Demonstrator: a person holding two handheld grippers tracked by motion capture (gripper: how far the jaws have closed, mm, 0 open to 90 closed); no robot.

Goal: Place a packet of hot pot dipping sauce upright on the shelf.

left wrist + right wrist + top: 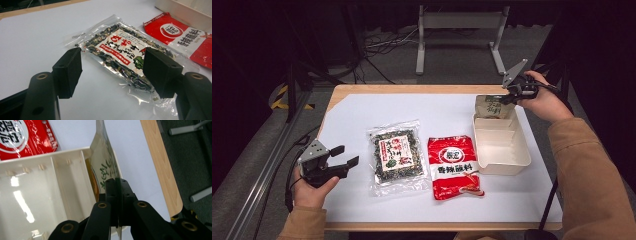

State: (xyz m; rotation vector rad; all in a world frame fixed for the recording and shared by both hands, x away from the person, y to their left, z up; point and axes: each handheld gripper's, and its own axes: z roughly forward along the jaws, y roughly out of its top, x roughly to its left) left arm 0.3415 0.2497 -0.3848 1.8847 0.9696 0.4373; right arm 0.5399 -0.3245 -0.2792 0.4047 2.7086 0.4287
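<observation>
the right gripper (512, 95) is in the upper right of the high view, and its jaws are pinched tight on the top edge of a pale green snack pouch (495, 106). the pouch stands up on end at the far end of the cream plastic tray (502, 167), with its bottom down inside the tray. in the right gripper view the pouch (106, 167) leans against the tray's end wall (72, 153), and the wooden table edge (162, 167) runs close by on the right side of the frame. the rest of the tray is bare, so there is lots of room in it.

the left gripper (346, 156) sits in the lower left of the high view with its jaws spread wide and nothing between them. in the left gripper view its jaws point at the clear bag of dried seaweed mix (122, 52), which lies flat on the white sheet (357, 115). there is a gap between the jaws and the bag.

the red sauce packet (455, 167) lies flat in the middle, between the seaweed bag (396, 156) and the tray. it is just beside the tray's left wall. the upper left part of the white sheet is open space.
</observation>
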